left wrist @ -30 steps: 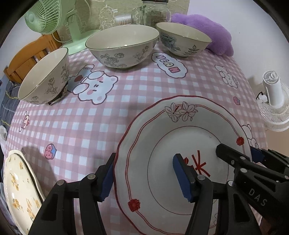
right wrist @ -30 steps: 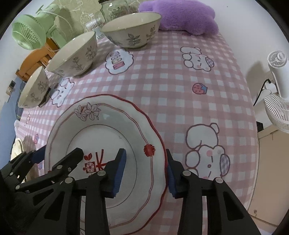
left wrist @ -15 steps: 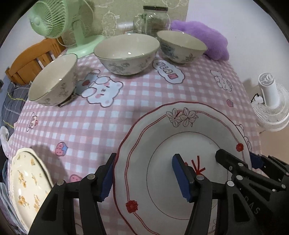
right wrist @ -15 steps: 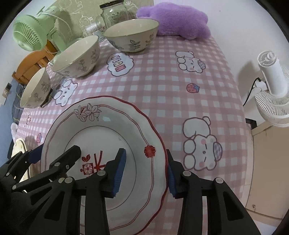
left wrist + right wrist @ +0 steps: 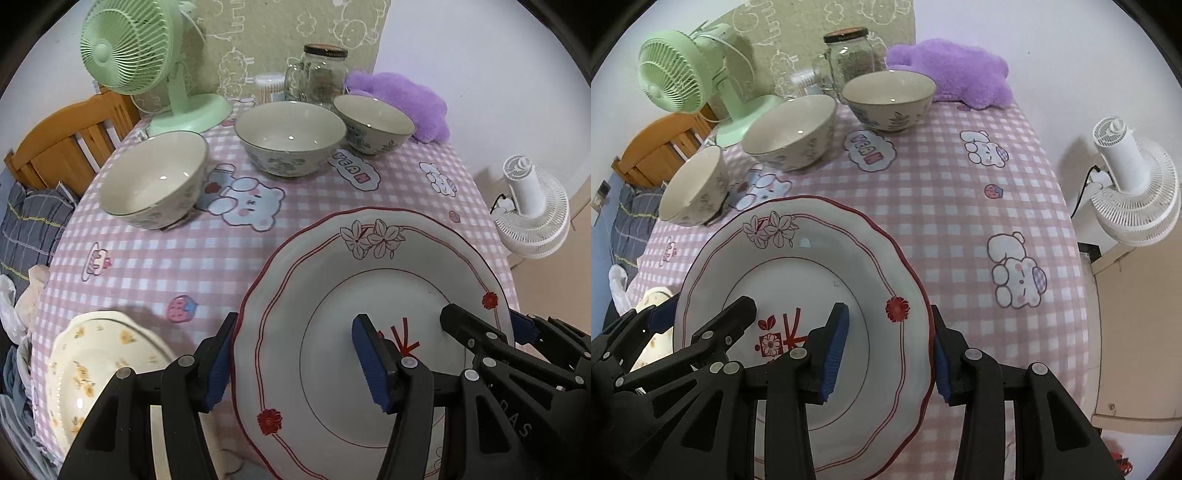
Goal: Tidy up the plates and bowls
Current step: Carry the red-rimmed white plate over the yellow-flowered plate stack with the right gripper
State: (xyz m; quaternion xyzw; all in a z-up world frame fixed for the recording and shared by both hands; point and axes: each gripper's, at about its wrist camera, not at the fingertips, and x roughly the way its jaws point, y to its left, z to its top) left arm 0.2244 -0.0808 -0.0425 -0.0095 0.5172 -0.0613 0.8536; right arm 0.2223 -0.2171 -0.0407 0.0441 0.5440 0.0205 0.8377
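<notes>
Plates come first here: the red-rimmed plate with the flower print is held between two grippers, above the pink checked tablecloth. The left gripper is part-closed over the plate's 9 o'clock edge, one blue pad inside the well and the other against the outer rim; whether both pads press firmly cannot be told for certain, but the plate seems carried by them. The right gripper straddles the 3 o'clock edge in the same fashion, its jaws narrower, one pad inside and one outside the scalloped rim. In the left wrist view a cream plate with yellow flowers lies at about 8 o'clock from the held plate, near the table's edge. Three bowls stand further off: one bowl at 10 o'clock, a larger bowl at 12 o'clock, and a third bowl just beside it at 1 o'clock. The step in hand looks like carrying the red-rimmed plate to be stacked with the cream one. The next move would call for both hands travelling together toward 8 o'clock, keeping the plate level, centring it over the cream plate and lowering before either pair of jaws lets go.
</notes>
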